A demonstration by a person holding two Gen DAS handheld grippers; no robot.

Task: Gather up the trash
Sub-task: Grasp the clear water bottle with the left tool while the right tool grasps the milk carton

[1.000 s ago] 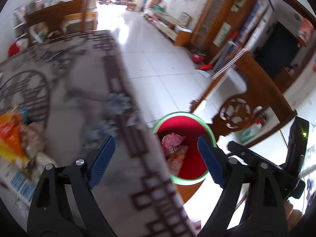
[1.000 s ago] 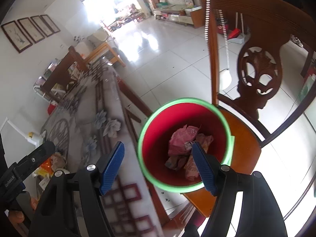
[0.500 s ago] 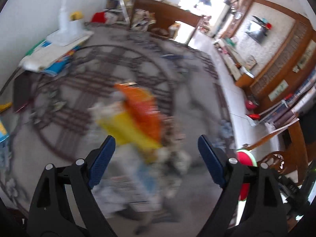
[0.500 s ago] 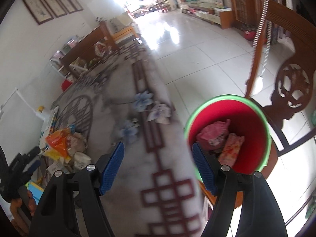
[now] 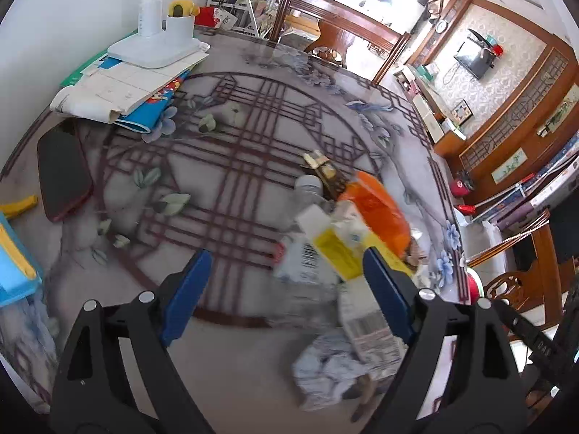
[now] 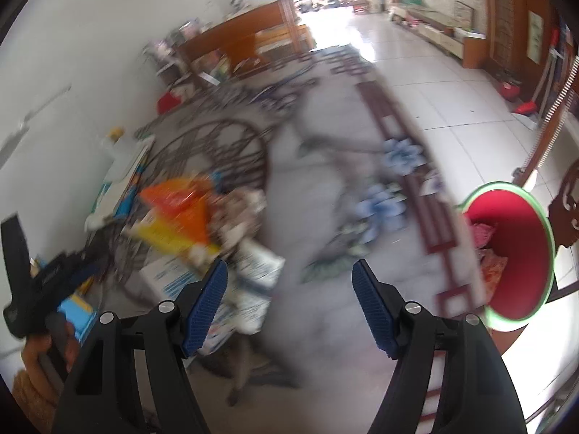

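A pile of trash lies on the patterned table (image 5: pixel 231 166): an orange wrapper (image 5: pixel 376 209), a yellow and white carton (image 5: pixel 333 246), printed white packets (image 5: pixel 369 329) and crumpled paper (image 5: pixel 325 365). My left gripper (image 5: pixel 286 289) is open and empty, just short of the pile, its right finger beside the carton. My right gripper (image 6: pixel 289 296) is open and empty above the table, with the pile (image 6: pixel 181 217) to its left. The red bin with a green rim (image 6: pixel 514 253) stands off the table's right edge and holds pink wrappers.
A dark phone (image 5: pixel 61 173), a stack of books under a white lamp base (image 5: pixel 152 50) and a blue box (image 5: pixel 14 260) sit on the table's left side. A carved wooden chair (image 5: pixel 514 282) stands by the bin. Tiled floor (image 6: pixel 452 72) lies beyond the table.
Both grippers have swung left from over the red bin towards the trash pile on the table. The bin has slid to the right edge of the right wrist view. Both stayed open.
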